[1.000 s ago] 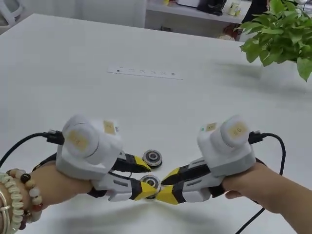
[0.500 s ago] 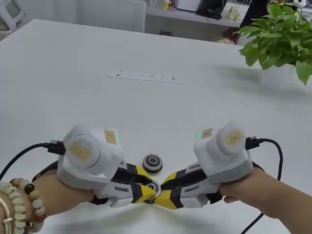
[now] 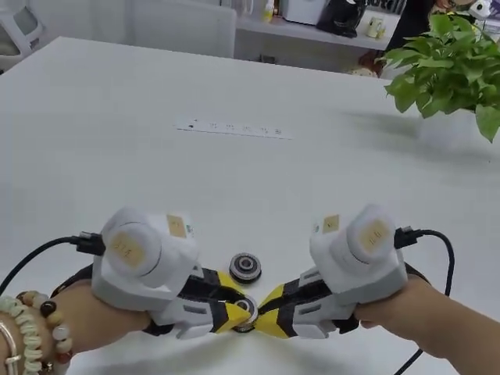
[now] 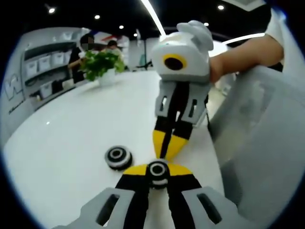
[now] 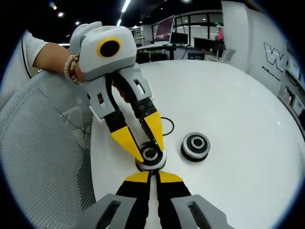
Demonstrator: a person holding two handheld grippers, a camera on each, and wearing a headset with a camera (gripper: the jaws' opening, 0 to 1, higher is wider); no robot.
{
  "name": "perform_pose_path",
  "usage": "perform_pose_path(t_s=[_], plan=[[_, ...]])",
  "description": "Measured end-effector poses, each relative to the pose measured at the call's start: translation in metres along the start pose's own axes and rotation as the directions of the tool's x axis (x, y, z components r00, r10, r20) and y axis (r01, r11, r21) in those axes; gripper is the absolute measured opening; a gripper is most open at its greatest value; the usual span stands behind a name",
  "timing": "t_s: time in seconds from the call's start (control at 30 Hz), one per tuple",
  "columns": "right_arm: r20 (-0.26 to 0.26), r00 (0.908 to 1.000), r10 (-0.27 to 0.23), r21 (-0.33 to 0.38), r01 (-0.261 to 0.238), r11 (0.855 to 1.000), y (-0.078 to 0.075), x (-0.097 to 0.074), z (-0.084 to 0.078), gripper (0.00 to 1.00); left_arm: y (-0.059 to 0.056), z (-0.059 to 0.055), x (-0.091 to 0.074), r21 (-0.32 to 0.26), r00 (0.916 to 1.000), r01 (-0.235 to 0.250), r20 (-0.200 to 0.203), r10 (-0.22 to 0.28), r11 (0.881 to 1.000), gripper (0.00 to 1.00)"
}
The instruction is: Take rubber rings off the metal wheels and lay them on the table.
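Two wheels, two grippers, one power strip (image 3: 233,126) and one potted plant (image 3: 449,58) are on or over the white table (image 3: 94,117). The left gripper (image 3: 232,310) has its jaws closed partway around one metal wheel (image 4: 158,171), low over the table. The right gripper (image 3: 267,307) has its jaws nearly together, tips against that wheel's rim; whether they pinch its ring I cannot tell. The second wheel (image 3: 245,266) lies flat just beyond the metal wheel. Each has a black rubber ring around a silvery hub.
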State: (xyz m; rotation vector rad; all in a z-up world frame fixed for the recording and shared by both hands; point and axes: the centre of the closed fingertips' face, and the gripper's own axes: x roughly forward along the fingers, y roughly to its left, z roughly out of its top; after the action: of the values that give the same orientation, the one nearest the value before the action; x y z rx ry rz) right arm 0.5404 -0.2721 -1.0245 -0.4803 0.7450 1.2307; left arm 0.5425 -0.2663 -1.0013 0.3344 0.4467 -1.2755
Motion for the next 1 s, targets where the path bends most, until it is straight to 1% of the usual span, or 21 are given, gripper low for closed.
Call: perform_pose_path(t_s=[0.07,0.1,0.17,0.2,0.27,0.3,0.37,0.43,0.47,0.5,0.57,0.6,0.7,0.77,0.8,0.83,0.87,0.9,0.93,0.97,1.0], plan=[[0.001,0.9999,0.010,0.017,-0.010,1.000,0.001,0.002,0.000,0.00,0.000,0.000,0.000,0.000,1.0000,0.000,0.002,0.000,1.000,0.15],[-0.002,1.0000,0.009,0.051,-0.009,0.999,0.001,0.002,0.000,0.00,0.000,0.000,0.000,-0.001,1.0000,0.000,0.002,0.000,1.000,0.15],[0.001,0.9999,0.013,0.086,-0.013,0.996,0.000,0.002,0.000,0.00,0.000,0.000,0.000,-0.002,1.0000,0.000,0.002,0.000,1.000,0.15],[0.007,0.9998,0.018,0.133,-0.019,0.991,0.000,0.002,-0.001,0.00,0.000,0.000,0.000,-0.003,1.0000,-0.001,0.003,0.001,1.000,0.15],[0.005,0.9997,0.024,0.191,-0.025,0.981,0.000,0.002,-0.001,0.00,0.000,0.000,0.000,-0.005,1.0000,0.000,0.004,0.000,1.000,0.15],[0.004,0.9997,0.024,0.160,-0.024,0.987,-0.002,0.002,-0.001,0.00,0.000,0.000,0.000,-0.005,1.0000,0.000,0.004,0.000,1.000,0.15],[-0.009,0.9998,0.020,0.147,-0.018,0.989,0.000,0.002,0.000,0.00,0.000,0.000,0.000,-0.008,1.0000,-0.001,0.005,0.001,1.000,0.15],[-0.017,0.9997,0.018,0.150,-0.015,0.989,-0.001,0.003,0.000,0.00,0.000,-0.001,0.000,-0.010,1.0000,-0.002,0.006,0.002,1.000,0.15],[-0.020,0.9996,0.018,0.167,-0.015,0.986,-0.002,0.003,0.000,0.00,0.001,0.000,0.000,-0.010,1.0000,-0.004,0.007,0.004,1.000,0.15],[-0.020,0.9997,0.015,0.236,-0.010,0.972,-0.002,0.002,-0.001,0.00,0.000,0.000,0.000,-0.010,1.0000,-0.004,0.007,0.004,1.000,0.15],[-0.015,0.9999,0.004,0.354,0.002,0.935,-0.004,0.002,-0.002,0.00,0.001,0.000,0.000,-0.011,1.0000,-0.004,0.008,0.004,1.000,0.15],[0.001,0.9999,0.017,0.391,-0.016,0.920,-0.004,0.002,-0.002,0.00,0.001,0.000,0.000,-0.012,1.0000,-0.003,0.008,0.004,1.000,0.15],[0.033,0.9992,0.024,0.445,-0.037,0.895,-0.005,-0.001,-0.002,0.00,0.000,0.000,0.000,-0.008,1.0000,-0.003,0.009,0.003,1.000,0.15],[0.055,0.9984,0.016,0.506,-0.041,0.861,-0.007,-0.004,-0.001,0.00,0.000,0.000,0.001,-0.007,1.0000,-0.002,0.009,0.002,1.000,0.15],[0.068,0.9977,0.006,0.539,-0.042,0.841,-0.010,-0.005,0.000,0.00,0.000,0.001,0.001,-0.008,0.9999,-0.002,0.010,0.002,1.000,0.15],[0.094,0.9954,-0.014,0.553,-0.041,0.832,-0.014,-0.007,0.002,0.00,0.000,0.000,0.001,-0.009,0.9999,-0.001,0.011,0.001,1.000,0.15],[0.112,0.9937,-0.001,0.567,-0.063,0.821,-0.013,-0.009,0.005,0.00,0.000,0.000,0.001,-0.009,0.9999,-0.001,0.011,0.001,1.000,0.15],[0.142,0.9899,-0.010,0.582,-0.075,0.810,-0.014,-0.011,0.009,0.00,0.001,0.000,0.001,-0.009,0.9999,-0.001,0.011,0.001,1.000,0.15],[0.151,0.9885,-0.005,0.593,-0.087,0.801,-0.013,-0.012,0.011,0.00,0.001,0.000,0.001,-0.010,0.9999,-0.002,0.011,0.002,1.000,0.15],[0.134,0.9910,-0.002,0.587,-0.077,0.806,-0.012,-0.011,0.008,0.00,0.000,0.000,0.001,-0.009,0.9999,-0.002,0.011,0.003,1.000,0.15],[0.135,0.9909,-0.003,0.583,-0.077,0.809,-0.012,-0.011,0.008,0.00,0.001,0.000,0.001,-0.009,0.9999,-0.003,0.011,0.003,1.000,0.15]])
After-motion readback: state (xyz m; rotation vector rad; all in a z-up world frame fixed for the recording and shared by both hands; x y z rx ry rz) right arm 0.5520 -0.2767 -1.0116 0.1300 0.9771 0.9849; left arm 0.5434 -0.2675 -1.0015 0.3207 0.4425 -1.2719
